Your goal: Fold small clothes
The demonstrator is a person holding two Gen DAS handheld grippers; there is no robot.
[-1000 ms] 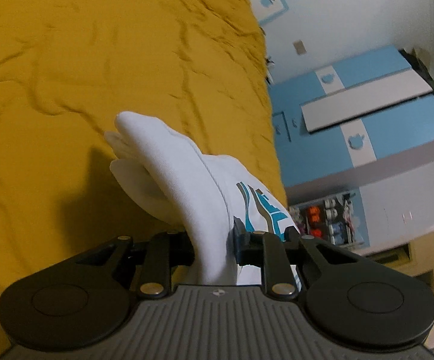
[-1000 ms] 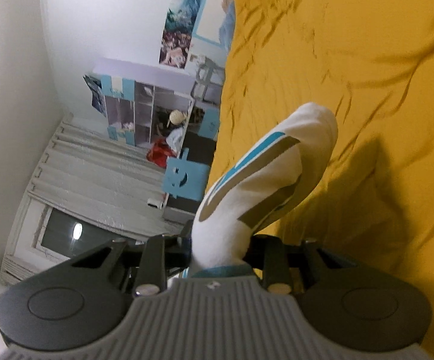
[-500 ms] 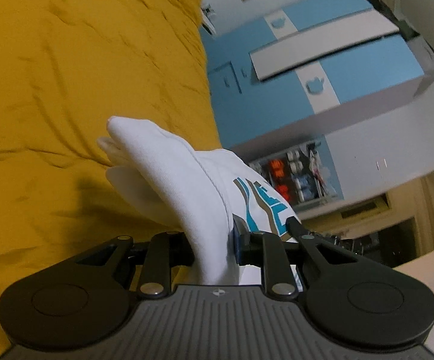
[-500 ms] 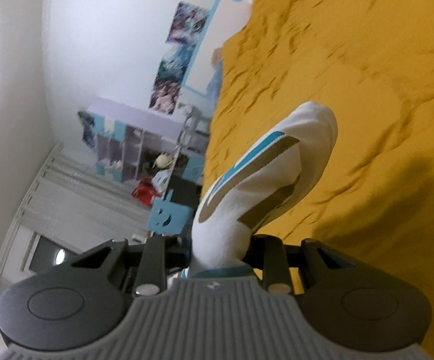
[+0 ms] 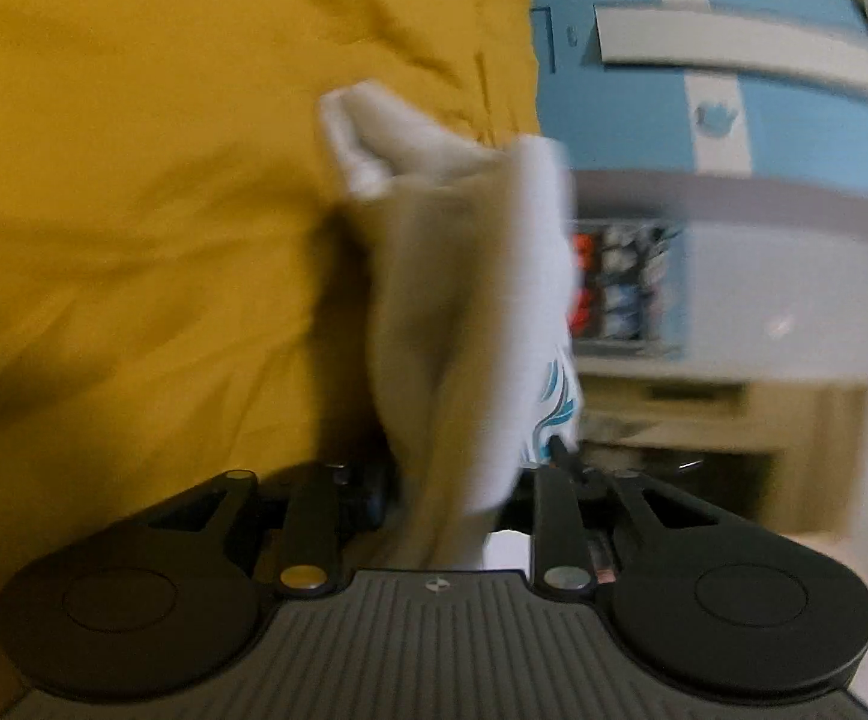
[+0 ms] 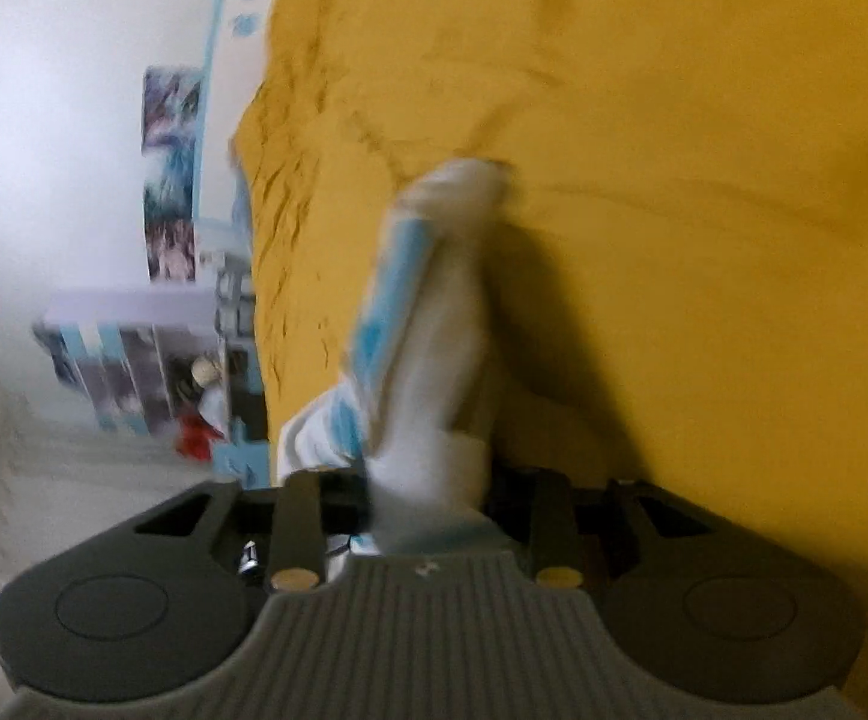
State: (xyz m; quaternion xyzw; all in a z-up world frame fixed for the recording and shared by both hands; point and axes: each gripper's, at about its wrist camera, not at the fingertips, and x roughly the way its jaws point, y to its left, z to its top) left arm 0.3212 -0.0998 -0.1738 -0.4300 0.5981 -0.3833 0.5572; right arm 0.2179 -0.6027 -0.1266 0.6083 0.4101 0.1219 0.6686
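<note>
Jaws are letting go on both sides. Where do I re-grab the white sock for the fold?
Both grippers' jaws are opening, sock cloth between each pair. Retake the white sock by the cuff end bunched at the right gripper, closing across the flattened band. It stands away from the yellow bedspread, so approach along its length.

The left hand-held gripper point(image 5: 458, 480) points slightly downward, its jaws opening with white cloth between them. The right hand-held gripper point(image 6: 428, 486) is tilted down likewise, jaws also opening around cloth.
</note>
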